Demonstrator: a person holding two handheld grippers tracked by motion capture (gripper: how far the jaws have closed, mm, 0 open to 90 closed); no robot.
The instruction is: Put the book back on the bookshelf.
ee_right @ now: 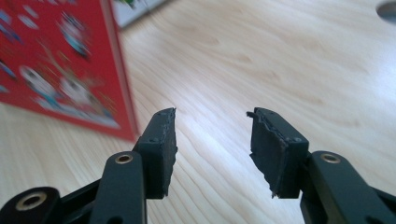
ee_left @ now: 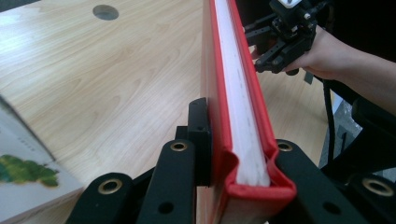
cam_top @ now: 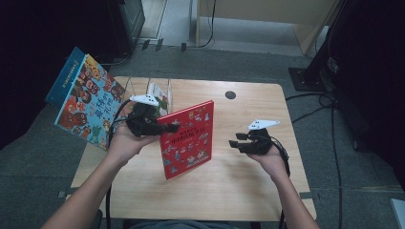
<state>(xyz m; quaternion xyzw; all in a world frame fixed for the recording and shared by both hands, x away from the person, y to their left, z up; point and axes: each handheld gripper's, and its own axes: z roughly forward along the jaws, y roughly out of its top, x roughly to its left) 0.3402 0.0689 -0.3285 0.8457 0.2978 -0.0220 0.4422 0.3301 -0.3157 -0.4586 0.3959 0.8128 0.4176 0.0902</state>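
Two-handed handling of a red picture book (cam_top: 186,138) above a wooden table (cam_top: 248,176). The left tongs (cam_top: 167,128) are clamped on the book near one corner of its cover; in the left gripper view the jaws press on either side of the closed red cover, with the white page block (ee_left: 240,93) visible between the boards, so the book is gripped through its full thickness. The book is held upright and tilted, its lower corner close to the table surface; whether it touches cannot be told. The right tongs (cam_top: 235,141) stand apart with nothing between them, near the book's free edge but clear of it; the right gripper view shows both pads (ee_right: 163,140) bare, the table behind them, and the red cover to one side. A second illustrated book (cam_top: 88,102) leans at the far left of the table, and another book (cam_top: 160,95) stands behind the left hand. Judged step: the book is lifted and being carried or repositioned by the left hand alone. The next move likely calls for the right tongs to close on the free edge to steady the book, or for the left hand to set it among the standing books without letting it pivot in the corner grip.
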